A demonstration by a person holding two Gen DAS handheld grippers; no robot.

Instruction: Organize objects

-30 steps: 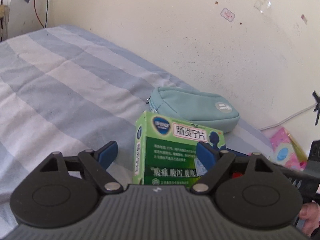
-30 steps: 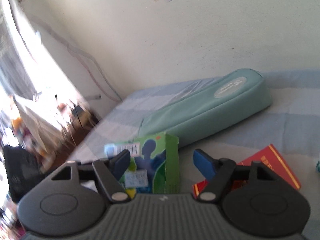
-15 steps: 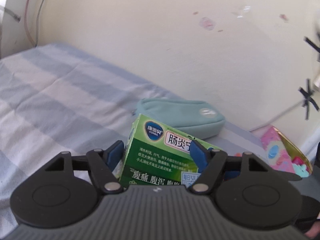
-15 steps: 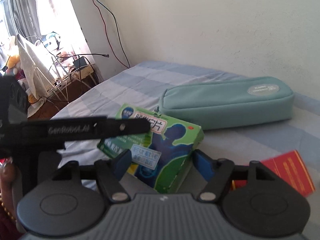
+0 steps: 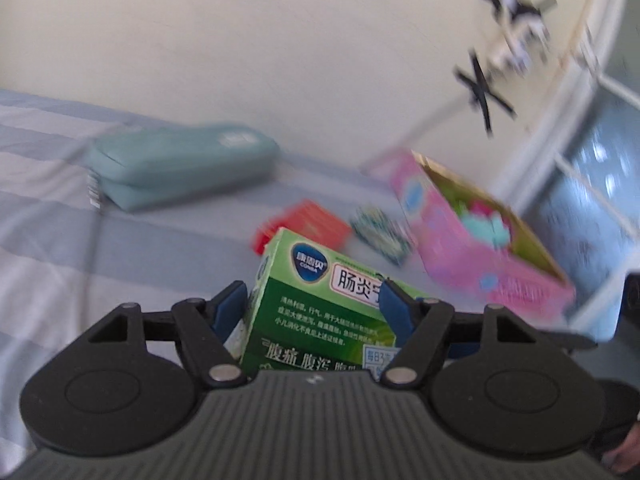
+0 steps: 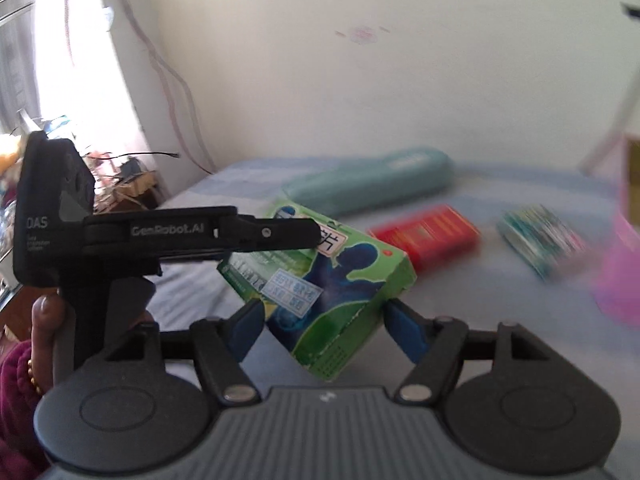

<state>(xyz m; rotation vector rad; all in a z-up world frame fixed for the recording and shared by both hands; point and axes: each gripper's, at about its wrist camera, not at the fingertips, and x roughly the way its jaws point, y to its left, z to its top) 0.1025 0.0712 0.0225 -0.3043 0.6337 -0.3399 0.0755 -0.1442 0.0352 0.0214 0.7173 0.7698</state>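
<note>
We see the medicine box (image 5: 320,312) between the left gripper's (image 5: 312,306) fingers, raised off the bed (image 5: 60,264). Behind it on the bed lie a small booklet (image 5: 308,224) and, just to its right, a patterned packet (image 5: 380,232). Farther right sits an open box (image 5: 472,240), with what may be small items inside; blur hides them. A zip pouch (image 5: 180,164) lies at the back left, near the wall (image 5: 280,60).
</note>
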